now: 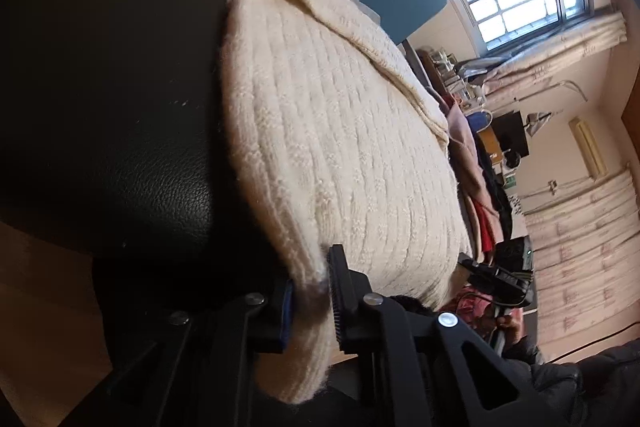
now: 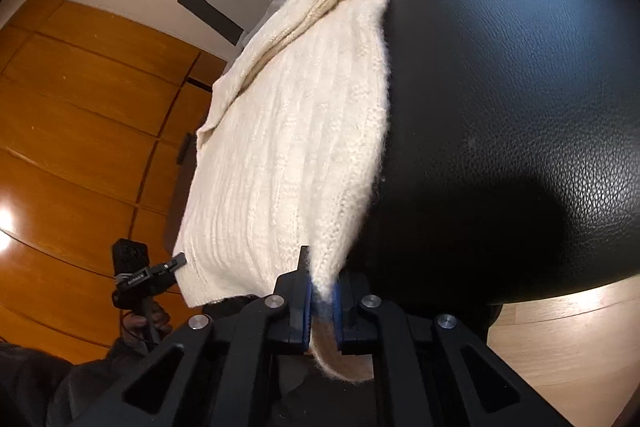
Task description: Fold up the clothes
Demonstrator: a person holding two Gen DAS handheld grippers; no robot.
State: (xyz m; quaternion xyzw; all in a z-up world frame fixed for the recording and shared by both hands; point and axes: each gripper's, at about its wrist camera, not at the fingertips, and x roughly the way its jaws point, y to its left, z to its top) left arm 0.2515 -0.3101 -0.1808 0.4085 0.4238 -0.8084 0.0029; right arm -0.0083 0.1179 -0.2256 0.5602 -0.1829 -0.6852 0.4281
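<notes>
We have both claws, left [image 1: 310,301] and right [image 2: 322,301], clamped on the near hem of the sweater [image 2: 288,131]; its length runs straight ahead from them.

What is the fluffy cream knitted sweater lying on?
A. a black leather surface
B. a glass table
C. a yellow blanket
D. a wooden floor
A. The cream knitted sweater is spread on a black, grainy leather surface, with the left gripper and the right gripper each clamped on its near edge.
</notes>
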